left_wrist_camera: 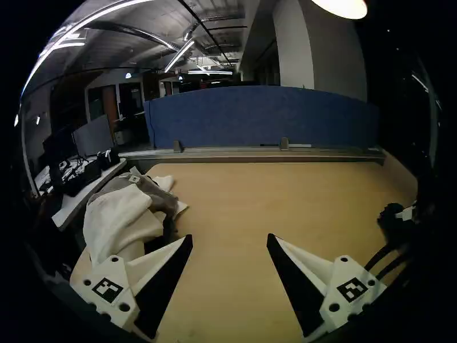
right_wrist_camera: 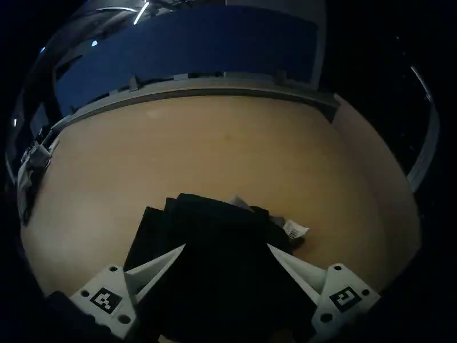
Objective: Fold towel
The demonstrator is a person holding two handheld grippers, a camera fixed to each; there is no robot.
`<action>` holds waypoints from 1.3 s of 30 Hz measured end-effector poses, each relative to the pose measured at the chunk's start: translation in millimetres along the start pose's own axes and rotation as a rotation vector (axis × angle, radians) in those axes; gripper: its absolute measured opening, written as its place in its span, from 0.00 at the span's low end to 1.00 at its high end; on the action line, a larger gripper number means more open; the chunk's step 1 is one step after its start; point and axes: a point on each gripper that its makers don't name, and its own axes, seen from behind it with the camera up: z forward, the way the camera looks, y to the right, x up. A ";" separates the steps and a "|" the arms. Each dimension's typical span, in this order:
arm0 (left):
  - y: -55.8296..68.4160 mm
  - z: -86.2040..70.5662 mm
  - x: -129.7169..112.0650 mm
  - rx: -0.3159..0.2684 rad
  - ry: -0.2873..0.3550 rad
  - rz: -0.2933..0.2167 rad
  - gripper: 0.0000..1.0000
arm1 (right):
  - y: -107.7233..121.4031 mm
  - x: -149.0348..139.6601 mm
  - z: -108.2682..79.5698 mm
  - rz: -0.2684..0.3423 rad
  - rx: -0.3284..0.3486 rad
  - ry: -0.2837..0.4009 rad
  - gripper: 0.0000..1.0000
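A crumpled pile of white and grey towels lies at the left edge of the wooden table, just left of and beyond my left gripper's left finger. That gripper stands open over bare wood with nothing between its fingers. In the right gripper view a stack of folded black towels lies on the table, with a white label tag sticking out at its right side. My right gripper hovers open over this stack, its fingers spread to either side of the dark cloth.
A blue partition on a grey rail closes the table's far edge. A black object with cables sits at the right edge in the left gripper view. Desks with monitors stand beyond the left side.
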 end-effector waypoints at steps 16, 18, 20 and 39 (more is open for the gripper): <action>9.1 1.0 6.5 -0.020 0.011 -0.003 0.97 | -18.1 17.5 -60.7 -0.025 0.002 0.120 0.90; 10.5 0.8 6.6 -0.024 0.011 -0.003 0.97 | -19.9 13.7 -66.9 -0.033 -0.005 0.127 0.90; 11.6 0.4 6.5 -0.025 0.012 0.000 0.97 | -21.0 8.4 -70.4 -0.042 -0.014 0.130 0.90; 8.6 -2.5 2.3 -0.018 0.011 -0.002 0.97 | -32.1 -67.2 -51.4 -0.057 0.001 0.021 0.91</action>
